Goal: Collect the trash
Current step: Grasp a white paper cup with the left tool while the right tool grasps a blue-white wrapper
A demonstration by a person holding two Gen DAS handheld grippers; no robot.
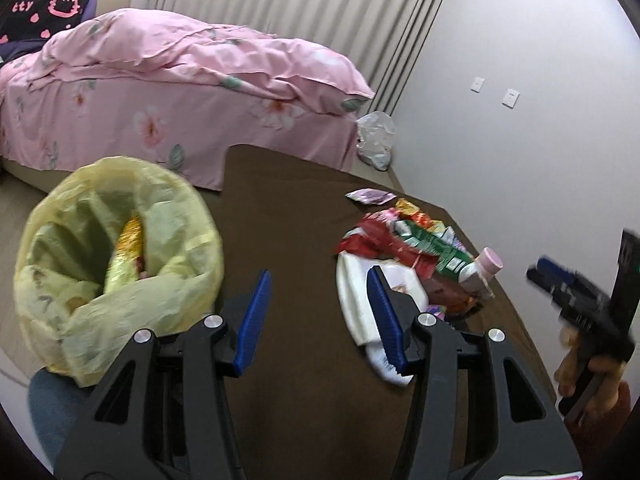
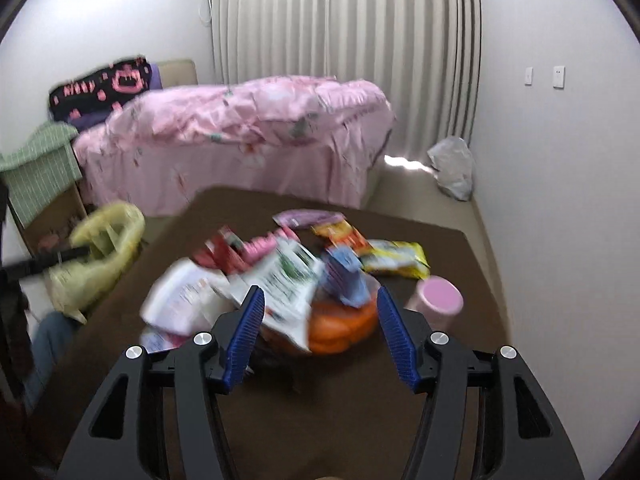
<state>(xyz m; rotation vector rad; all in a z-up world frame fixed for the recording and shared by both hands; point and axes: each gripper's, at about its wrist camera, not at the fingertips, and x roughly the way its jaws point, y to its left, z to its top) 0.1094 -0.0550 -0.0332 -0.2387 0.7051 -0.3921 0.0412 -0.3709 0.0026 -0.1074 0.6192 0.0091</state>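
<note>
A brown table (image 1: pixel 288 208) carries a pile of trash (image 1: pixel 404 240): red and green wrappers, a white packet (image 1: pixel 356 292) and a pink-capped bottle (image 1: pixel 490 262). A bin lined with a yellow bag (image 1: pixel 192 200) stands at the table's left edge, with a gold wrapper (image 1: pixel 128 252) inside. My left gripper (image 1: pixel 320 276) hovers open over bare table between bin and pile, holding nothing. My right gripper (image 2: pixel 319 292) is open just above the near side of the pile, over a white packet (image 2: pixel 188 300) and an orange item (image 2: pixel 340 326). The bottle (image 2: pixel 438 298) stands to its right.
A pink-covered bed (image 1: pixel 180 80) lies behind the table, with a white plastic bag (image 1: pixel 376 136) on the floor by the wall. A green-checked box (image 2: pixel 40 168) stands at the left. A yellow packet (image 2: pixel 396 258) lies at the pile's far right. A knee in jeans (image 1: pixel 52 404) is below the bin.
</note>
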